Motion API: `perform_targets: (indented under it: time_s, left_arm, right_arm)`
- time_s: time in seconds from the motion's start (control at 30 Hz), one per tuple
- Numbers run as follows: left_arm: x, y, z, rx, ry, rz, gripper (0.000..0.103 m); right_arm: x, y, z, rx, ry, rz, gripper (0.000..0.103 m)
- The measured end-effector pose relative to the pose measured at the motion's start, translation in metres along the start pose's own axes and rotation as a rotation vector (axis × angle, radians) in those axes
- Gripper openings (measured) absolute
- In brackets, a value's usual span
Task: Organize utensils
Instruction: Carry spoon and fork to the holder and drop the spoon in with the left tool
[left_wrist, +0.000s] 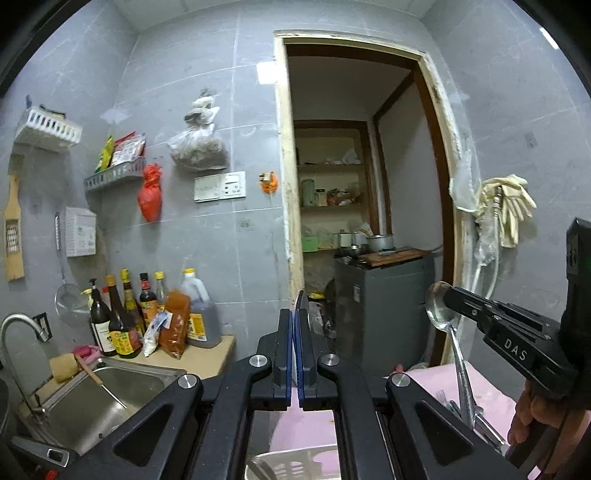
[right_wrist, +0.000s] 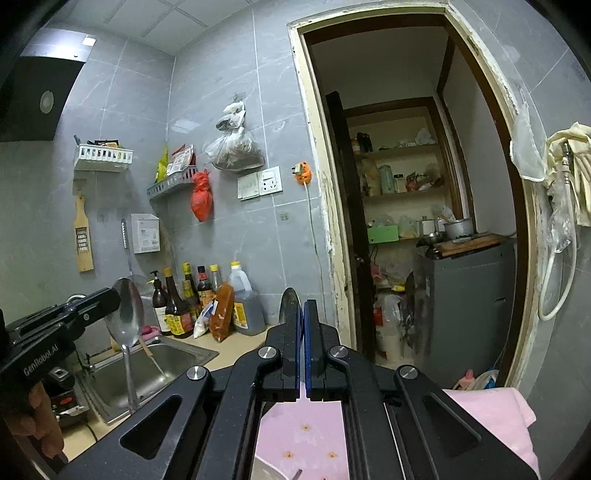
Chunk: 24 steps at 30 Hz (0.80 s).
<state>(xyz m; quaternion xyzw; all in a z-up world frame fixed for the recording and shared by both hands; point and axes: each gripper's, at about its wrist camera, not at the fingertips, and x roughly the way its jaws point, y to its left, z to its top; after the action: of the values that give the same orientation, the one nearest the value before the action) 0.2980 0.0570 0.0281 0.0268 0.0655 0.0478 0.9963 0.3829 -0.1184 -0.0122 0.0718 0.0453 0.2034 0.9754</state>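
Observation:
Both grippers are raised side by side, each shut on a steel spoon held by its bowl, handle hanging down. My left gripper (left_wrist: 296, 321) pinches a spoon whose bowl edge (left_wrist: 302, 301) pokes above the fingertips; the same spoon (right_wrist: 127, 317) shows whole in the right wrist view. My right gripper (right_wrist: 303, 314) pinches another spoon (right_wrist: 288, 297); it shows whole in the left wrist view (left_wrist: 441, 314). Its handle reaches down among several utensils (left_wrist: 465, 410) lying on a pink cloth (left_wrist: 487, 398). A white plastic basket (left_wrist: 291, 463) sits below the left gripper.
A steel sink (left_wrist: 99, 398) with a tap (left_wrist: 18, 325) lies at the left. Sauce bottles (left_wrist: 147, 314) crowd the counter corner. Wall racks, a grater and a strainer hang above. An open doorway (left_wrist: 369, 221) leads to a grey cabinet (left_wrist: 384, 314).

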Motion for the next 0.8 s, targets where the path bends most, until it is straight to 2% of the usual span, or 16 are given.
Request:
perform_targets:
  time_s: [0.17, 0.3, 0.43, 0.8]
  left_arm:
    - [0.013, 0.025, -0.016, -0.077, -0.017, 0.046, 0.002]
    - [0.022, 0.029, -0.037, -0.065, -0.043, 0.085, 0.002]
    - [0.024, 0.029, -0.051, -0.016, -0.072, 0.112, 0.002]
    - [0.019, 0.048, -0.055, -0.039, -0.113, 0.187, 0.002]
  right_arm:
    - [0.0, 0.007, -0.025, -0.032, -0.074, -0.06, 0.002]
    - [0.001, 0.018, -0.041, -0.074, -0.115, -0.08, 0.002]
    - [0.003, 0.027, -0.058, -0.113, -0.119, -0.076, 0.002]
    - [0.005, 0.028, -0.069, -0.146, -0.109, -0.083, 0.002]
